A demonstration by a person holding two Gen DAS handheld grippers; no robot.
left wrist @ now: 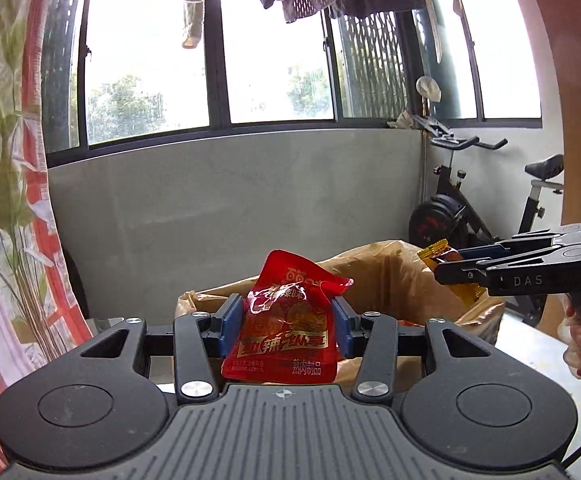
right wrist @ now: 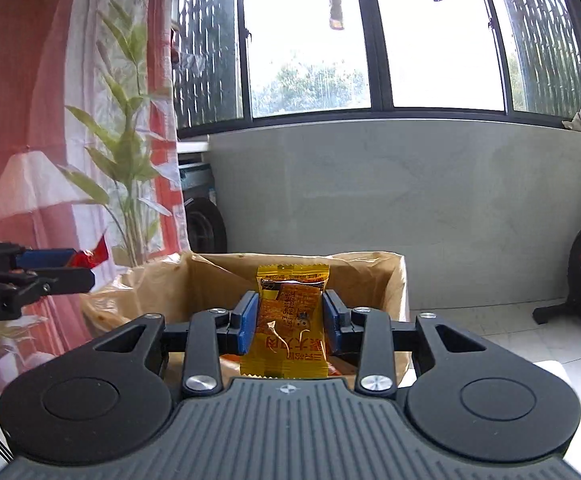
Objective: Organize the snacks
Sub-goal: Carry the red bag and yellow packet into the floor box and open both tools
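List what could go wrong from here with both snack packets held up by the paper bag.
1. The left gripper pinches the crinkled red packet only at its sides; slick film could slide out.
2. The right gripper holds the yellow packet close to the left one; they might bump.
3. The paper bag has a floppy rim, so a dropped packet could miss.

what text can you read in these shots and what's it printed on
"DAS": side of the right gripper, left wrist view.
"obot.AI", start cut off: body of the left gripper, right wrist view.
"熟肉制品": lower part of the red snack packet; its large gold lettering is too crumpled to read surely.
Yellow snack packet: printing upside down, too small to read.
Brown paper bag: none.
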